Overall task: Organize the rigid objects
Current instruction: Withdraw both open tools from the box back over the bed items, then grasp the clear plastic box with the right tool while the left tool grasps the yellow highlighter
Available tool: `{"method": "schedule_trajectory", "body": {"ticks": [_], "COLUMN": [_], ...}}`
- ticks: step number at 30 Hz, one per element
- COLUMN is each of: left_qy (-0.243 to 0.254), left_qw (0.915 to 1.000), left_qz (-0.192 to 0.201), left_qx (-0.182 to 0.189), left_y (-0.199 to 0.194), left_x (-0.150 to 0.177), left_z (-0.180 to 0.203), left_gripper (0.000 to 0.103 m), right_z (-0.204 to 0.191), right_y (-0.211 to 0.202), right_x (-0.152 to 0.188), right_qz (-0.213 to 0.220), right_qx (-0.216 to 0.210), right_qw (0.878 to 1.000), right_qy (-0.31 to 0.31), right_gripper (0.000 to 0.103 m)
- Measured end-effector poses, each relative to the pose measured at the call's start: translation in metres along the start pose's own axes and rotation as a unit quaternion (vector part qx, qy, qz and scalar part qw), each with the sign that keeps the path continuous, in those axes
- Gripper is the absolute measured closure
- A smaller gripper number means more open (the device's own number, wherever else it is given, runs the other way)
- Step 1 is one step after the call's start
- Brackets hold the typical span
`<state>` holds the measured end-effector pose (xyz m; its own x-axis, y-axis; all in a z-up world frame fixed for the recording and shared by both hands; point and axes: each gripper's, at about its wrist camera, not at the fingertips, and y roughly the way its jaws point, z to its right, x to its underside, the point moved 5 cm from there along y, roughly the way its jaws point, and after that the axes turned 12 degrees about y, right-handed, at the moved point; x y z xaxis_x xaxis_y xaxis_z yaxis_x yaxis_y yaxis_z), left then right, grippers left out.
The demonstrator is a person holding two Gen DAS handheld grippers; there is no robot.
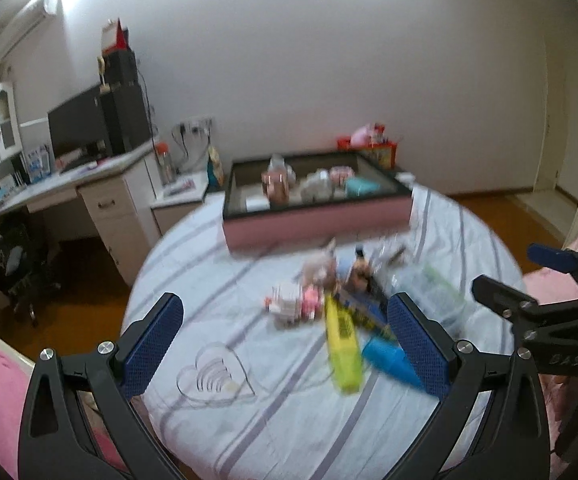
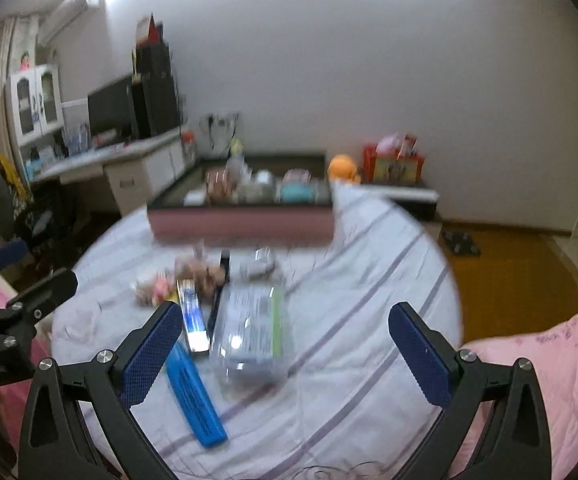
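The left claw (image 1: pixel 285 344) gapes wide and empty above the round striped desk (image 1: pixel 217 280). A yellow tube (image 1: pixel 343 344), blue box (image 2: pixel 195 396) and clear packet (image 2: pixel 249 328) lie clustered (all blurred) before the pink tray (image 1: pixel 313 228). The right claw (image 2: pixel 285 344) is equally wide, empty.

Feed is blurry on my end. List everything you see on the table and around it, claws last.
table: one, round, striped pale cloth
tray: one, pink sides and dark rim, far edge of table, holding several blurred items
blue box: one, blue, near edge of the pile
clear packet: one, see-through with green strip, beside blue box
yellow tube: one, yellow, front of pile
small items: several, too blurred to count, mid-table
heart dish: one, clear, near left claw
desk: one, white, left wall
left claw: open, empty
right claw: open, empty
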<state>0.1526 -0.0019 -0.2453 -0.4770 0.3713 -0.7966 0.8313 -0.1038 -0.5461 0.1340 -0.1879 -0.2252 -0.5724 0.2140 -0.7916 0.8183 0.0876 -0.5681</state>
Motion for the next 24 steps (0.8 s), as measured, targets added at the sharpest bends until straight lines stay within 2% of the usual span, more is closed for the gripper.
{"method": "schedule_trajectory", "body": {"ticks": [5,11,13,14,17,24], "left_qy": [0.008,0.004,0.004,0.003,0.006,-0.006], "left_qw": [0.9994,0.9979,0.9972,0.9966,0.9951,0.9923], "left_qz": [-0.033,-0.06,-0.068,-0.075,-0.087,-0.11], "left_qx": [0.005,0.024,0.03,0.035,0.046,0.057], "left_y": [0.018,0.035,0.042,0.047,0.06,0.086], "left_x": [0.018,0.029,0.032,0.033,0.035,0.037], "left_z": [0.002,0.003,0.006,0.008,0.017,0.026], "left_gripper": [0.0,0.0,0.0,0.0,0.0,0.0], "right_z": [-0.001,0.005,0.01,0.013,0.021,0.037], "right_y": [0.042,0.068,0.07,0.07,0.069,0.07], "right_x": [0.025,0.031,0.029,0.028,0.026,0.022], "right_qz": [-0.062,-0.084,-0.089,-0.092,-0.084,-0.085], "right_qx": [-0.004,0.01,-0.009,-0.013,0.023,0.007], "right_qw": [0.998,0.996,0.996,0.996,0.996,0.996], "right_qy": [0.001,0.0,0.012,0.015,-0.005,0.014], "right_gripper": [0.0,0.0,0.015,0.04,0.04,0.039]}}
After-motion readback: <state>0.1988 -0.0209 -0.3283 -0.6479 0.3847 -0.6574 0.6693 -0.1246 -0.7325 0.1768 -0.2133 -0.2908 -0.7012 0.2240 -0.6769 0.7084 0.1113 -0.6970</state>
